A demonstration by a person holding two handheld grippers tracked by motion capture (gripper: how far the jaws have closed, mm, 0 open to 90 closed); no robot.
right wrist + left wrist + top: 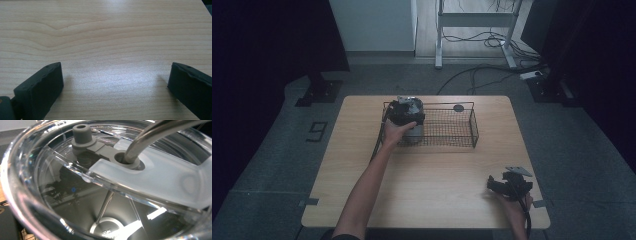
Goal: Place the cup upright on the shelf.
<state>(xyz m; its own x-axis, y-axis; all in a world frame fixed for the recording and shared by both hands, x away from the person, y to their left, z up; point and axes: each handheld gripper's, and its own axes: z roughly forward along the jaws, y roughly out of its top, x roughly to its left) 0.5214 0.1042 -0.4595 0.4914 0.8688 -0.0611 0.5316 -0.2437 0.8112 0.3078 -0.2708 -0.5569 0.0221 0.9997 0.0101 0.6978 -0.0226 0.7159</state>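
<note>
A steel tumbler (414, 131) stands at the left end of a black wire basket (473, 127) on the wooden table (437, 170). My left gripper (404, 113) sits right on top of it, held by a hand; its jaws are hidden. In the left gripper view I look from very close onto the tumbler's clear lid (162, 177), with a bent metal straw (150, 135) through its hole and a grey stopper (81, 133) beside it. My right gripper (493, 184) rests low at the table's front right, its jaws (115, 82) wide open over bare wood.
A small dark round thing (458, 107) lies at the basket's far side. The basket's right part holds nothing I can make out. Cables (482, 75) and desk legs (438, 45) stand on the floor beyond the table.
</note>
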